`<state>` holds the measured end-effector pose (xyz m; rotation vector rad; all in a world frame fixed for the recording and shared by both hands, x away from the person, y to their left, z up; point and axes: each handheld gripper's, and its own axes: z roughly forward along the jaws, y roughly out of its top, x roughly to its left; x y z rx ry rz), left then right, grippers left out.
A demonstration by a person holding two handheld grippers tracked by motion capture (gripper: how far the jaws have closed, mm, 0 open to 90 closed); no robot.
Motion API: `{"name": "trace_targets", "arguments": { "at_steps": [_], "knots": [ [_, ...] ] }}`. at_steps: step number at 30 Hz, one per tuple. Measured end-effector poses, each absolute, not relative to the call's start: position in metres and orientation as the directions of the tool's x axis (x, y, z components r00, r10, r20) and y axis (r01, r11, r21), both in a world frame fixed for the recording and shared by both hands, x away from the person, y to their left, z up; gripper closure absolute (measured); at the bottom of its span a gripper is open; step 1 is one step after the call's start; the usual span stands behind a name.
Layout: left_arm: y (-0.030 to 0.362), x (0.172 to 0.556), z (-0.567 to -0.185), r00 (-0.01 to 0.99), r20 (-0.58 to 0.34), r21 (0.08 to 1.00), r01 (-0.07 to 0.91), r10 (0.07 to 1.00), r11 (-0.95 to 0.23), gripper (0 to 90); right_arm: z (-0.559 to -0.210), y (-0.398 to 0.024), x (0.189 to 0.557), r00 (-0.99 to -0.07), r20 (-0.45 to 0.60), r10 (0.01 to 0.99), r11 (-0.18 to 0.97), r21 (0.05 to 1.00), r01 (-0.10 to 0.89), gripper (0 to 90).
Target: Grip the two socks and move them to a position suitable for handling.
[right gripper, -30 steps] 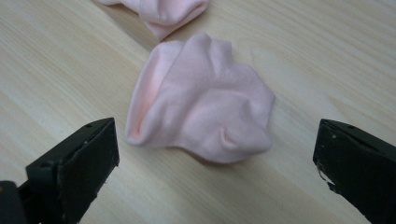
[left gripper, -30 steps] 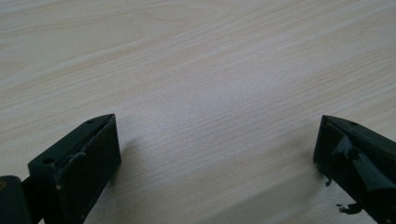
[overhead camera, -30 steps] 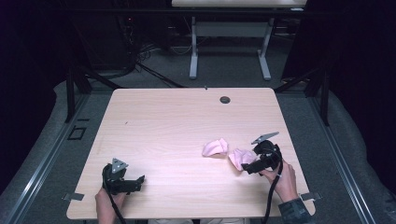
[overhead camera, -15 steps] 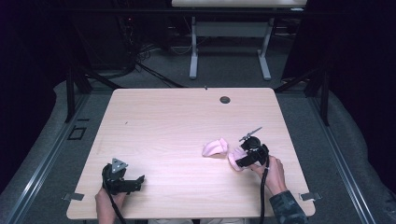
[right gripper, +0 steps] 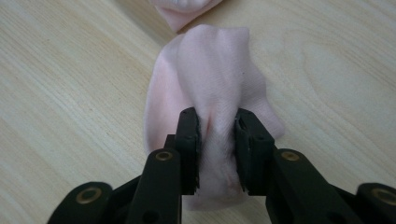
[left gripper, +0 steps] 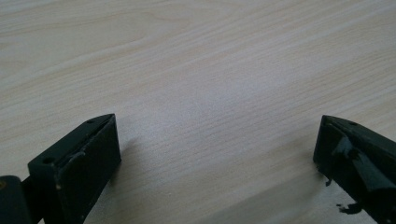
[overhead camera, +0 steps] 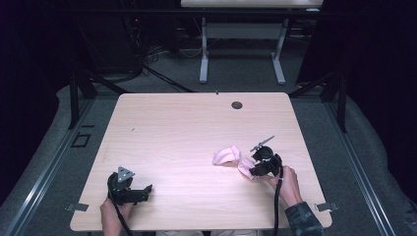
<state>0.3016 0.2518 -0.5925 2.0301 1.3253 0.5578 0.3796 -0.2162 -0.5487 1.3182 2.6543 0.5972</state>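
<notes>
My right gripper (right gripper: 217, 140) has just been closing and its fingers (right gripper: 189, 135) now pinch a ridge of the pink sock (right gripper: 210, 79), lying on the bench (overhead camera: 196, 132) just beside a second pink piece (overhead camera: 225, 156), probably its mate. It is light, soft and limp, so a bunched fold holds best. My left gripper (left gripper: 217, 154) is open over bare wood; I see no containers

1. This looks like a lab or test room, not a home.
2. A plain wooden table (overhead camera: 196, 142) stands alone on grey carpet (overhead camera: 236, 73).
3. Black cables (overhead camera: 147, 64) lie on the floor.
4. Dark curtains (overhead camera: 378, 59) hang around it.
5. Another table's white legs (overhead camera: 204, 54) stand behind.
</notes>
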Motion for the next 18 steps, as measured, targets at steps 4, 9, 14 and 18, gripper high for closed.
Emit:
{"name": "trace_targets", "arguments": {
  "at_steps": [4, 9, 14, 18],
  "knots": [
    [0.252, 0.302, -0.593, 0.400, 0.004, 0.711, 0.643, 0.916, -0.284, 0.6, -0.547, -0.218, 0.378, -0.610, 0.077, 0.789, 0.536, 0.401, 0.743, 73.8],
    [0.252, 0.302, -0.592, 0.403, 0.002, 0.709, 0.645, 0.915, -0.286, 0.5, -0.536, -0.220, 0.374, -0.610, 0.101, 0.786, 0.522, 0.420, 0.742, 73.7],
    [0.252, 0.302, -0.593, 0.400, 0.004, 0.711, 0.644, 0.916, -0.284, 0.5, -0.525, -0.216, 0.365, -0.628, 0.093, 0.773, 0.535, 0.437, 0.723, 73.5],
    [0.252, 0.302, -0.593, 0.399, 0.004, 0.711, 0.644, 0.917, -0.284, 0.5, -0.514, -0.205, 0.352, -0.664, 0.065, 0.745, 0.575, 0.441, 0.689, 73.0]
  ]
}}
